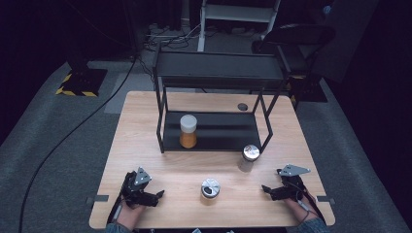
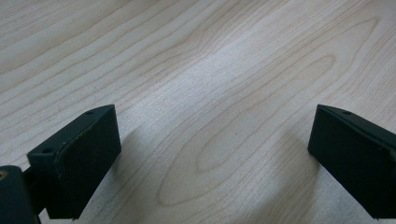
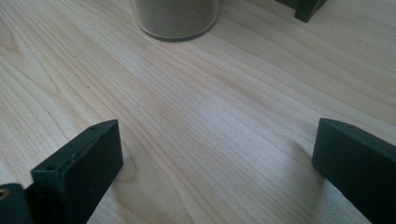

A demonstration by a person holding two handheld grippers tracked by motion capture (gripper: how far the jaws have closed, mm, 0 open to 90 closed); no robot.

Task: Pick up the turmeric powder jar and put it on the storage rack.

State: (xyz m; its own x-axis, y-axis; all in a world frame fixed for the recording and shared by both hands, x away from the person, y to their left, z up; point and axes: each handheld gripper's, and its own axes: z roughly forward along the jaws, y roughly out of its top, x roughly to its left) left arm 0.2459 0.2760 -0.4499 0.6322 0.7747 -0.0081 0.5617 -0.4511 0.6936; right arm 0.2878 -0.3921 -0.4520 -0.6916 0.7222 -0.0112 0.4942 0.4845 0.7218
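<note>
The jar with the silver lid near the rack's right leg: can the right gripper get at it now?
Probably yes. The right gripper has open jaws, and bare table lies between it and the jar.

Each hand carries a black gripper with a grey three-cornered plate on top: the left gripper (image 1: 156, 196) and the right gripper (image 1: 267, 190). Their jaws are blocky black wedges with small screw holes near the tips. A thin cable trails back from each.
</note>
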